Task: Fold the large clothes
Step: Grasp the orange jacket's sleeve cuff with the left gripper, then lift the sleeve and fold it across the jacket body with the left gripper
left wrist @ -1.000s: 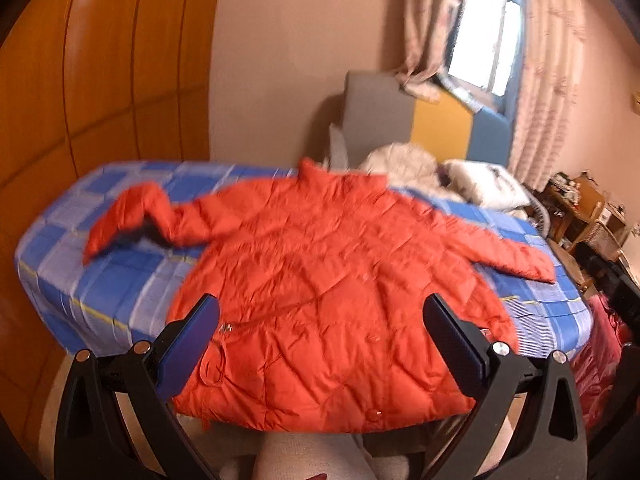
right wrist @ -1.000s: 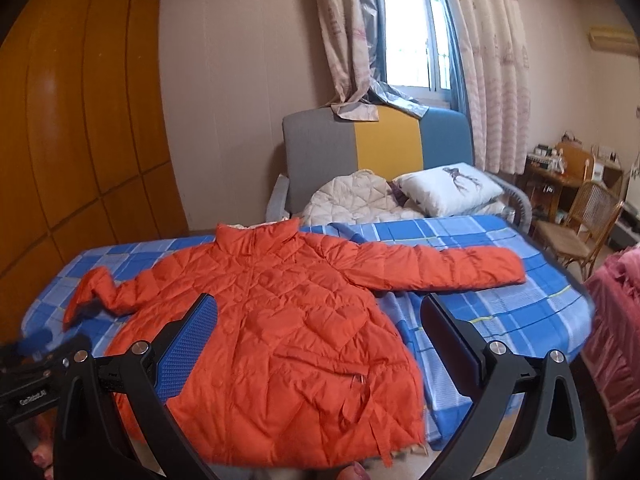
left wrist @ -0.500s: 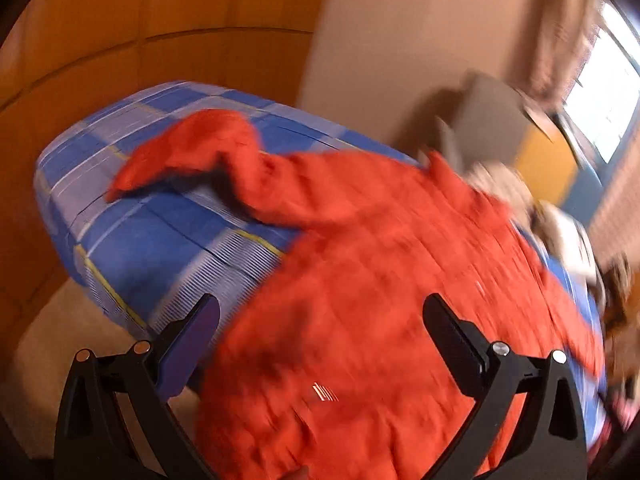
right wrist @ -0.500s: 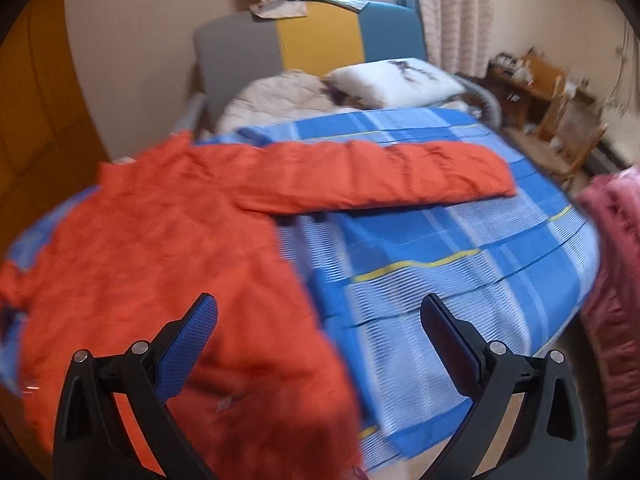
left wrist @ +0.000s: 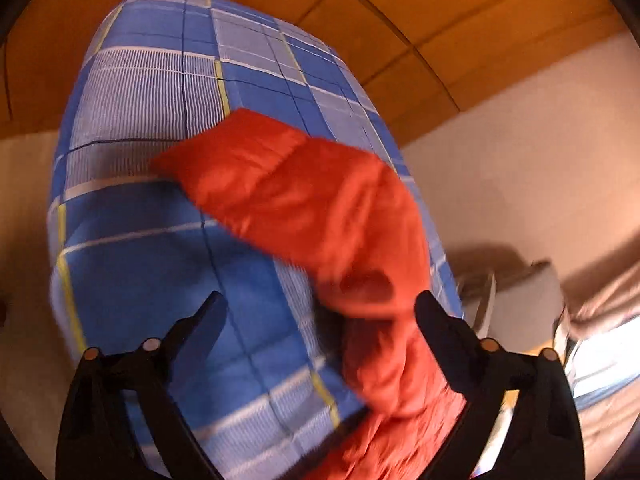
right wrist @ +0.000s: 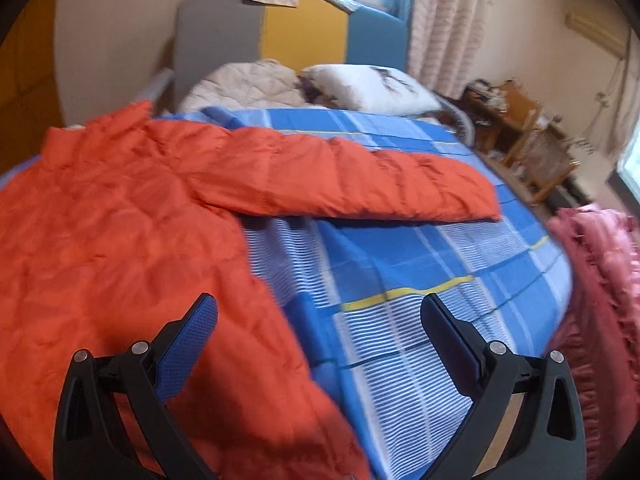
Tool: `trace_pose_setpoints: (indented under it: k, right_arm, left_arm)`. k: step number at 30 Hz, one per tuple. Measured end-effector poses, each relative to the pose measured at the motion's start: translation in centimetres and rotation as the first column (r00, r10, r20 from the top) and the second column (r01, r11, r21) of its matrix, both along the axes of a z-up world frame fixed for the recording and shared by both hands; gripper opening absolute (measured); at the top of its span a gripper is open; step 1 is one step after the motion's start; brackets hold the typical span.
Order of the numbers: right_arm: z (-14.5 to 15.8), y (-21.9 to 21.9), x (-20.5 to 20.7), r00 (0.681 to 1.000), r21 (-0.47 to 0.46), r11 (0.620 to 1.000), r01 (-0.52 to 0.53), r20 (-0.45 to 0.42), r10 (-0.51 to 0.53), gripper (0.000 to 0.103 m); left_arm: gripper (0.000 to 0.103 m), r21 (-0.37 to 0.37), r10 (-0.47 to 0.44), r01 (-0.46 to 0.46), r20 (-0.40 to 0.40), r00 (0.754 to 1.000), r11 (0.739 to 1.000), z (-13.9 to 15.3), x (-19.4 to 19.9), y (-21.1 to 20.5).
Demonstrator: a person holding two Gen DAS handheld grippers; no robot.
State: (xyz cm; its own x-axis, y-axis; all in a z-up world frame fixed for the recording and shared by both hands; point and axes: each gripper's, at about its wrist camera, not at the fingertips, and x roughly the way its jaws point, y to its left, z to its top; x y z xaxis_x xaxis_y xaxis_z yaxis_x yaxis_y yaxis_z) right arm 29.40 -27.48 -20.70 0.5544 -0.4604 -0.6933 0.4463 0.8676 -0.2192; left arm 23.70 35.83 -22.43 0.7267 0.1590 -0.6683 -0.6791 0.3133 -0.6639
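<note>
Orange jacket (right wrist: 120, 240) lies spread beneath both gaping grippers.

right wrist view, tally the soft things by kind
jacket: 1
bedsheet: 1
pillow: 1
white quilt: 1
pink blanket: 1
curtain: 1
total: 6

Bare blue bedspread (right wrist: 404, 264) lies clear beside the orange jacket (right wrist: 120, 240); pink blanket (right wrist: 600, 280) seemingly crowds its edge.
</note>
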Motion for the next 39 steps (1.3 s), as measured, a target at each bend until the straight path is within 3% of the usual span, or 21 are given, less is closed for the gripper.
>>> trace_pose_setpoints:
  k: [5,6,10,12,15,21,23,26,29,32,39]
  right_arm:
    - [-0.5,-1.0,0.3,0.999,0.062,0.998,0.031,0.013,-0.032,0.1]
    - [-0.6,-0.9,0.3,0.999,0.062,0.998,0.03,0.015,-0.031,0.1]
    - [-0.7,-0.1,0.6,1.0,0.025,1.0,0.015,0.013,-0.015,0.1]
    - [-0.8,0.1,0.8,1.0,-0.017,1.0,0.023,0.004,-0.023,0.1]
    - [-0.9,0.0,1.0,0.997,-0.081,0.994,0.071,-0.004,-0.071,0.1]
    - [-1.3,0.2,1.5,0.995,-0.131,0.987,0.094,-0.014,-0.096,0.1]
    - [-1.2,0.4,1.5,0.996,-0.144,0.986,0.084,-0.012,-0.086,0.1]
    - [-1.4,0.7,1.5,0.997,-0.162,0.984,0.073,-0.018,-0.077,0.1]
    - [-1.6,0.8,1.7,0.996,-0.183,0.98,0.073,-0.03,-0.08,0.1]
    - [-1.8,1.0,1.8,0.996,-0.207,0.976,0.068,-0.035,-0.077,0.1]
    - [-2.0,1.1,1.9,0.997,-0.197,0.979,0.06,-0.042,-0.07,0.1]
  left_arm:
    - [0.085,-0.061,0.089,-0.085,0.057,0.994,0.994,-1.4,1.9,2.6]
    - [0.079,-0.077,0.1,-0.096,0.054,0.993,0.992,-1.8,2.3,3.2]
    - [0.031,-0.185,0.145,-0.135,0.043,0.988,0.974,-4.5,3.2,5.7]
    - [0.017,-0.187,0.155,-0.147,0.027,0.988,0.971,-5.1,3.4,6.3]
    - [0.009,-0.115,0.169,-0.169,-0.007,0.986,0.979,-5.1,3.2,7.4]
    - [0.007,0.01,0.222,-0.221,-0.04,0.974,0.975,-4.0,2.2,9.3]
    - [0.006,0.078,0.213,-0.21,-0.033,0.976,0.975,-2.6,2.4,9.0]
    - [0.006,0.244,0.168,-0.159,-0.017,0.986,0.957,0.9,2.9,6.6]
    - [0.006,0.388,0.088,-0.085,0.01,0.996,0.918,4.2,4.2,3.8]
    - [0.006,0.521,-0.016,0.006,0.015,1.0,0.853,7.2,5.4,0.1]
    - [0.006,0.612,-0.268,0.217,-0.008,0.963,0.761,10.5,9.6,-7.8]
